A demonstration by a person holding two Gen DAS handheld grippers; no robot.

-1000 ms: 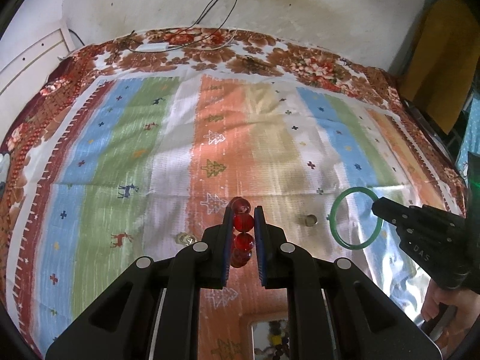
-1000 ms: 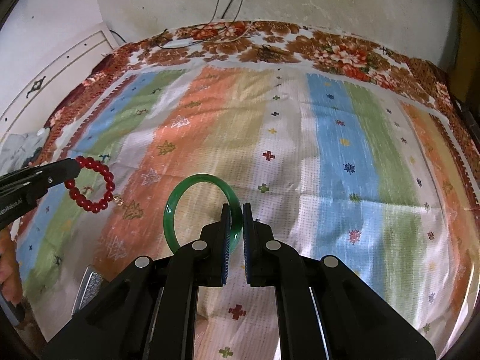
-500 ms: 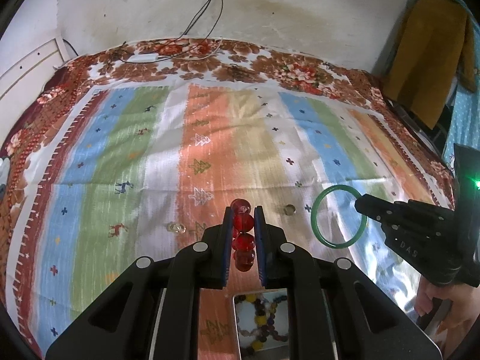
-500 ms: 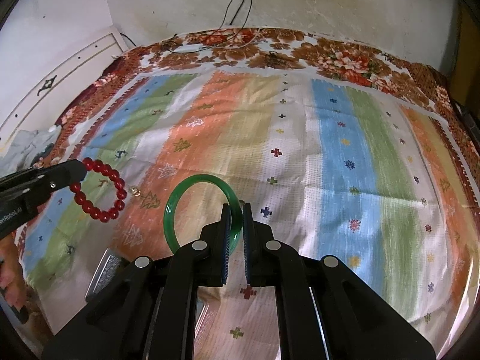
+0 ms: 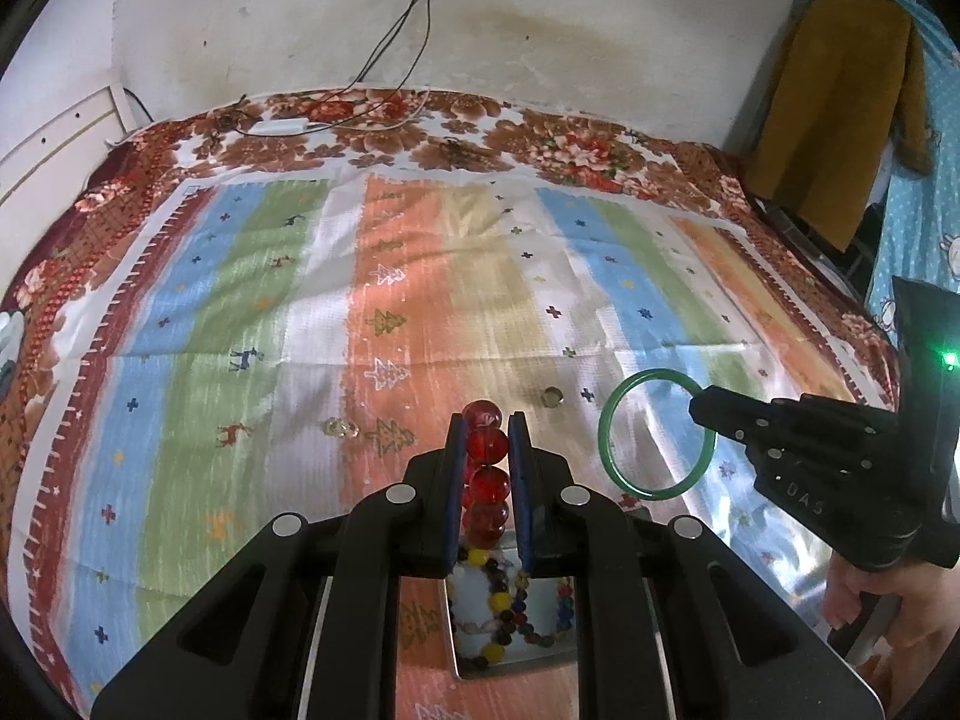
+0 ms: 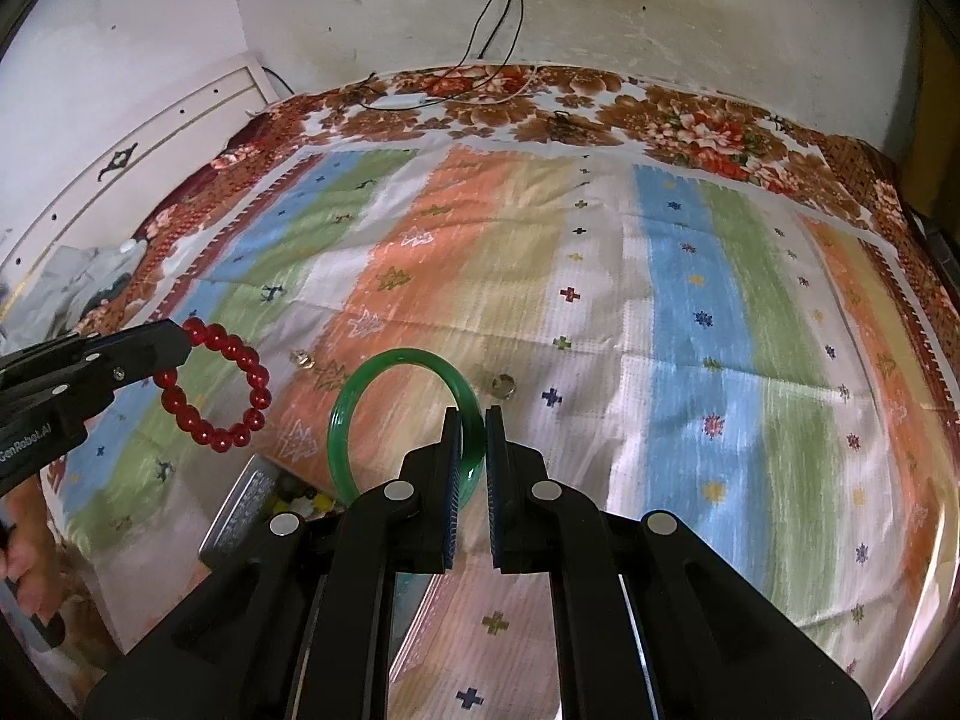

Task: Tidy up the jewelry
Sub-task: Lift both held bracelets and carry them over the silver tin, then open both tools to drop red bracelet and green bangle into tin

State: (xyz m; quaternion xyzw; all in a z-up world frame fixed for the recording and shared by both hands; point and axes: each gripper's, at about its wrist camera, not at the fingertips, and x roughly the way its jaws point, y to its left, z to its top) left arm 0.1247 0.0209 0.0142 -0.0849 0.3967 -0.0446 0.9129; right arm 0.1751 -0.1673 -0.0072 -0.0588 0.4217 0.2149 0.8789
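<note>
My left gripper (image 5: 486,420) is shut on a red bead bracelet (image 5: 487,445), which stands on edge between the pads, above the bedspread. Right of it my right gripper (image 5: 702,411) pinches a green bangle (image 5: 607,438) by its rim. In the right wrist view the right gripper (image 6: 474,414) is shut on the green bangle (image 6: 408,354), and the left gripper (image 6: 180,336) holds the red bead bracelet (image 6: 258,372) as a hanging loop. A metal tray (image 5: 456,654) with several beaded bracelets lies right under the left gripper; its corner (image 6: 246,498) shows again.
A small metal ring (image 5: 551,399) and a small clear piece (image 5: 339,427) lie on the striped bedspread (image 5: 240,300) beyond the grippers. A cable and a white adapter (image 5: 276,127) rest at the far edge by the wall. A person's hand (image 5: 888,618) grips the right handle.
Both grippers have drawn back over the bedspread with their pieces still held. The tray of bead bracelets has come further into view under the left gripper.
</note>
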